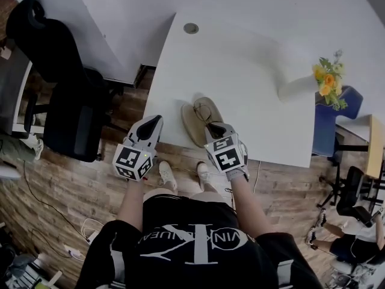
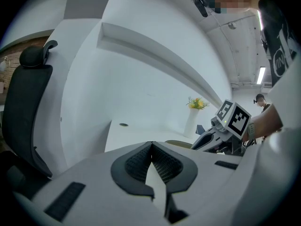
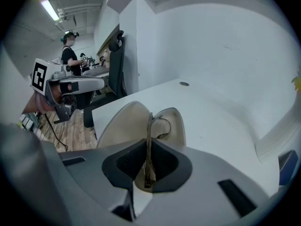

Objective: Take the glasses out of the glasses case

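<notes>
- On the white counter (image 1: 240, 71), near its front edge, a beige glasses case (image 1: 194, 125) is laid open.
- Left gripper (image 1: 156, 120): jaws are pressed together, empty, beside the counter's edge.
- Right gripper (image 1: 216, 128): jaws are clamped on the glasses (image 3: 148, 145), over the case.

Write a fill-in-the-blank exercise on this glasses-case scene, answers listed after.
1. The glasses case lies ____ on the white table.
2. The right gripper has its jaws closed on the ____.
3. The left gripper, jaws shut, holds ____.
4. The white vase holds yellow ____.

Missing words: open; glasses; nothing; flowers.
</notes>
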The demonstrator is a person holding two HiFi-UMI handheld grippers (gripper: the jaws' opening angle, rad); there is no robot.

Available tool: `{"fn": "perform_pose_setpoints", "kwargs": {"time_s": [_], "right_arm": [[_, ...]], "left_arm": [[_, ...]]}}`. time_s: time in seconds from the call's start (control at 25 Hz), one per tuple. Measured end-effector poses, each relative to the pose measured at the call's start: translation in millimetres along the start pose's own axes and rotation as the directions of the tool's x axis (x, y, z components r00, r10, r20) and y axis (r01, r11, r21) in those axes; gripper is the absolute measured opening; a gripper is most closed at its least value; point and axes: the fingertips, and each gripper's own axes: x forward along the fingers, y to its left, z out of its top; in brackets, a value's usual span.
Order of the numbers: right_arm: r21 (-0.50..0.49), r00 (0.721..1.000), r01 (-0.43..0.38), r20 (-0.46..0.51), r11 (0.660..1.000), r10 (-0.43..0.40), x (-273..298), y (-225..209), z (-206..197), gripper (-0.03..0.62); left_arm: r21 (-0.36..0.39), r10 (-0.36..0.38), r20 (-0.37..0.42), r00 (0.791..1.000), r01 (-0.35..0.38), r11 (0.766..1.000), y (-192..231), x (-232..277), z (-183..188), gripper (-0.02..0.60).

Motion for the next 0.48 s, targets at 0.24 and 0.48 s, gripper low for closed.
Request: {"fn": "perform_pose_setpoints", "kwargs": {"time_s": [0.24,0.48], "right_arm": [[0.022,0.997,-0.038,0.06,0.999,0.037,-4.4,-2.7,13.4,0.04],[0.056,0.993,-0.086,0.091,0.995,0.08,-12.3,-3.1,23.9,0.04]], "left_arm": [[0.0,0.026,0.009,1.0,-0.026,1.0,3.8,-4.5,4.4,0.015],[0.001,0.06,0.039,0.997,-0.06,0.998,8.7,-8.5,15.8,0.015]]}}
